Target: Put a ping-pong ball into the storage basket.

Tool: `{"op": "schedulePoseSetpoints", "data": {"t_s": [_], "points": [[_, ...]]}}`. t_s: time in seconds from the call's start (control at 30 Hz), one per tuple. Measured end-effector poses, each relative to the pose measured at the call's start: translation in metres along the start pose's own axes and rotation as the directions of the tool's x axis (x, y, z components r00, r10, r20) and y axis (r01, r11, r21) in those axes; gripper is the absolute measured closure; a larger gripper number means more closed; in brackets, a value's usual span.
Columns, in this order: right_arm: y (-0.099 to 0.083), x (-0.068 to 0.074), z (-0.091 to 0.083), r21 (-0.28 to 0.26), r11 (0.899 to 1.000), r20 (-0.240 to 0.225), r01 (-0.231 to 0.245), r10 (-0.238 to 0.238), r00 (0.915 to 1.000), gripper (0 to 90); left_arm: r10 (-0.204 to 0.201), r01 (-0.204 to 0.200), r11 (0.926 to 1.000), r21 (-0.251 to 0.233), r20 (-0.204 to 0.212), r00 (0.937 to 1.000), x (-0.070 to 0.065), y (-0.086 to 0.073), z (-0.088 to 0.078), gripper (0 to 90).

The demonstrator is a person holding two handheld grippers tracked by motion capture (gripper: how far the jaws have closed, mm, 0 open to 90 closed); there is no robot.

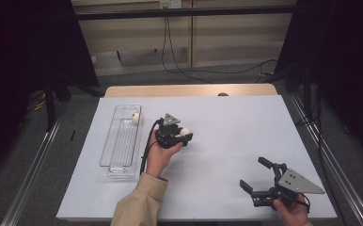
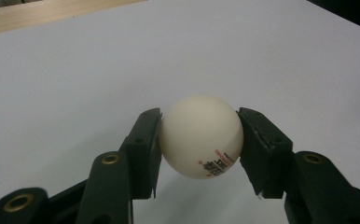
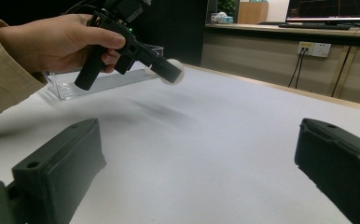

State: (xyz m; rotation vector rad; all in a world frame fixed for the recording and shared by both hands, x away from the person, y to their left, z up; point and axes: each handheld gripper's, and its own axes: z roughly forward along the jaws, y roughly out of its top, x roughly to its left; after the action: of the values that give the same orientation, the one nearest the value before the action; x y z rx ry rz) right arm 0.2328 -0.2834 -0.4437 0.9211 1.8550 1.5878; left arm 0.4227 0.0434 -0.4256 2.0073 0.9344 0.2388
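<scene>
While the ping-pong ball [image 2: 200, 136] sits clamped in the left gripper [image 1: 185, 133], held off the table just right of the clear tray [image 1: 121, 141], it's mid-carry; next, swing left over that tray, where another ball [image 1: 136, 118] waits. Right gripper [image 1: 255, 175] gapes empty, well right.

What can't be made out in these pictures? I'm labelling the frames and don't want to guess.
- Red print on the held ball: left gripper view, it curves out of sight.
- Second ball in the clear tray: high view, too small for detail.
- Right gripper: right gripper view, the frame edges crop its jaws.
</scene>
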Motion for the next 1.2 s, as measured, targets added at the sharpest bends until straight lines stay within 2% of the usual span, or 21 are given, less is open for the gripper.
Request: {"op": "schedulePoseSetpoints", "data": {"t_s": [0.97,1.2], "points": [[0.0,0.0,0.0,0.0,1.0,-0.003,-0.001,0.001,1.0,0.5,-0.054,0.054,0.9983,-0.023,-0.04,0.9977,0.016,0.0,-0.021,51.2],[0.0,0.001,0.0,0.0,1.0,-0.005,0.002,-0.002,1.0,0.5,-0.056,0.056,0.9984,-0.008,-0.053,0.997,0.02,0.0,-0.025,51.2]]}}
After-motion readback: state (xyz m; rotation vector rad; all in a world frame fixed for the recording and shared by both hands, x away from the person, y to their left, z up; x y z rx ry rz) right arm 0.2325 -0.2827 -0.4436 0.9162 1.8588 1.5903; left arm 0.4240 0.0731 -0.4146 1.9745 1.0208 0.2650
